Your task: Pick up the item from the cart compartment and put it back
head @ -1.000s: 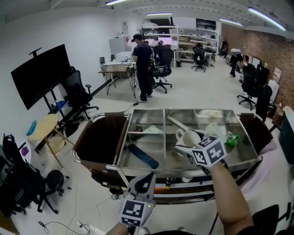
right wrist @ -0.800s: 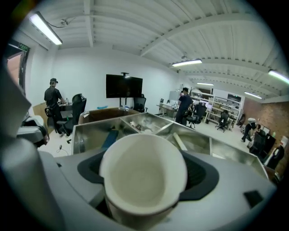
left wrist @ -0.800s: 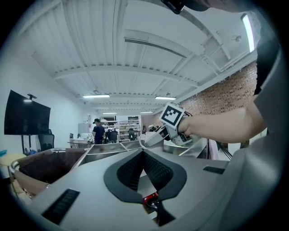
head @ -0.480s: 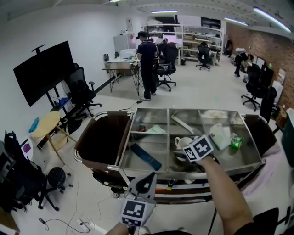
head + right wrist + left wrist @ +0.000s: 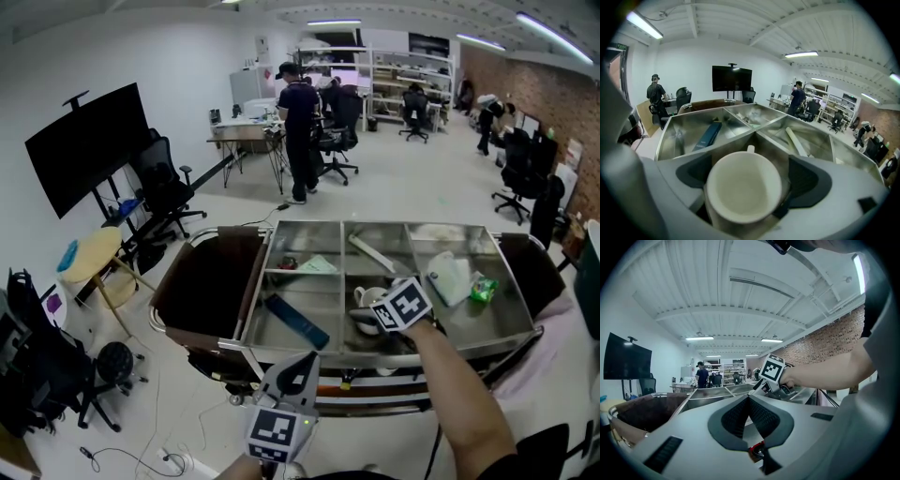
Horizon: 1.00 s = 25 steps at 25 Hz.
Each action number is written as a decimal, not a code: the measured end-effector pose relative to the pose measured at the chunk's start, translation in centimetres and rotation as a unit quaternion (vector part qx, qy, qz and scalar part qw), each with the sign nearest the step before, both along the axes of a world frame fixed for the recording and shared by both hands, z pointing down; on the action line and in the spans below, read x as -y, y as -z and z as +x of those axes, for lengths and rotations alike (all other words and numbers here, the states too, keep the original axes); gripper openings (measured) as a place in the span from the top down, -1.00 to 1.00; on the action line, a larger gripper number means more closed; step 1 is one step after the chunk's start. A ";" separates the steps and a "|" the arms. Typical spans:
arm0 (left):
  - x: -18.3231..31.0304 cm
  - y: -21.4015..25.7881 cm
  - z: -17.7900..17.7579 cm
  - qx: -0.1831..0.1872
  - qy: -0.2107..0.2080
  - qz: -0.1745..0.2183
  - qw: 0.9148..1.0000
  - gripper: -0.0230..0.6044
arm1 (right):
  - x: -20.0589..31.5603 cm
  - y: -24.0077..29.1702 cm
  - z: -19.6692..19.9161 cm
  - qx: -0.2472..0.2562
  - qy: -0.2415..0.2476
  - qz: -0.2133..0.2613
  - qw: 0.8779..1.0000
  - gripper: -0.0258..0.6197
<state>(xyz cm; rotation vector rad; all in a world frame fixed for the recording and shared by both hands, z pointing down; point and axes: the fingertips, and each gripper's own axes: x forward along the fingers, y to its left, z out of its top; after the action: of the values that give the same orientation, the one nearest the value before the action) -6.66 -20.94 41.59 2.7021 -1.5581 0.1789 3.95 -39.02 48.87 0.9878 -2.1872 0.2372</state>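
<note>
Saw a big open-plan office: white walls, ribbed white ceiling w/ strip lights, brick wall (image 5: 548, 89) down the R side, pale floor (image 5: 394, 192). Noted a black TV screen (image 5: 86, 148) on a stand at L, shelving (image 5: 380, 80) at the back, desks & black office chairs around. Spotted one person (image 5: 298, 131) standing by a desk mid-room, others farther back. Also saw a round stool (image 5: 89, 264) at L.

Found a steel cart (image 5: 246, 314) nearest the camera, used as the worktop, top split into compartments, w/ dark brown panels (image 5: 202, 286) at both ends. Found a long blue box (image 5: 295, 321) lying diagonal in the L front compartment, & papers in the small one behind it. In the middle compartment saw a white tube (image 5: 372, 253) toward the back & the white mug (image 5: 368, 296) toward the front. In the R compartment saw a white bag (image 5: 450, 277) & a green packet (image 5: 483, 289) just beside each other.

Held the right tool (image 5: 366, 317) angled down into the middle compartment w/ jaws wide apart, just been opening. Saw the mug between the pads w/ a gap each side, not clamped, mouth facing the tool's camera, handle on the far side.

Held the left tool (image 5: 749, 397) about level, near the cart's front edge, w/ jaws together & nothing between.
</note>
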 end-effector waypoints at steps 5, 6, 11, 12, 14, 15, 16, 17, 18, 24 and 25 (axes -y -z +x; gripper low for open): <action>0.1 0.2 0.0 -0.002 -0.001 0.001 1.000 0.93 | -0.2 0.3 0.3 0.007 -0.002 -0.001 1.000 -0.74; 0.1 0.2 0.0 -0.002 -0.001 0.002 1.000 0.93 | -0.4 0.3 0.3 0.008 -0.003 -0.002 1.000 -0.73; -0.2 0.1 0.0 -0.004 -0.001 0.002 1.000 0.93 | -1.2 1.2 0.6 0.019 -0.007 0.007 1.000 -0.73; -0.3 0.1 0.0 -0.004 -0.001 0.002 1.000 0.93 | -1.5 1.6 0.6 0.023 -0.007 0.010 1.000 -0.70; -0.4 0.1 0.1 -0.005 0.000 0.001 1.000 0.93 | -2.1 2.7 0.8 0.032 -0.008 0.019 0.999 -0.63; -0.4 0.2 0.2 -0.006 -0.001 0.000 1.000 0.93 | -2.4 3.3 0.9 0.037 -0.009 0.025 0.999 -0.55; -0.4 0.2 0.2 -0.006 -0.001 0.001 1.000 0.93 | -2.7 4.0 0.9 0.044 -0.011 0.032 0.998 -0.49; -0.5 0.2 0.3 -0.005 -0.002 0.002 1.000 0.93 | -3.0 4.7 0.9 0.052 -0.012 0.038 0.998 -0.37; -0.6 0.2 0.5 -0.005 -0.004 0.003 1.000 0.93 | -3.4 5.3 0.9 0.061 -0.013 0.044 0.997 -0.28; -1.3 0.6 1.5 -0.005 -0.015 0.006 1.000 0.93 | -5.7 8.7 2.6 0.119 -0.055 0.094 0.987 0.89; -1.4 0.6 1.6 -0.005 -0.016 0.006 1.000 0.93 | -6.3 9.2 2.8 0.130 -0.057 0.100 0.985 0.89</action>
<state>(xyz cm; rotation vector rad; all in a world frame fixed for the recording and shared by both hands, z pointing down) -5.03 -19.56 40.94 2.7344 -1.5177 0.1569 6.73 -32.74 39.65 1.2567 -2.4292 0.2133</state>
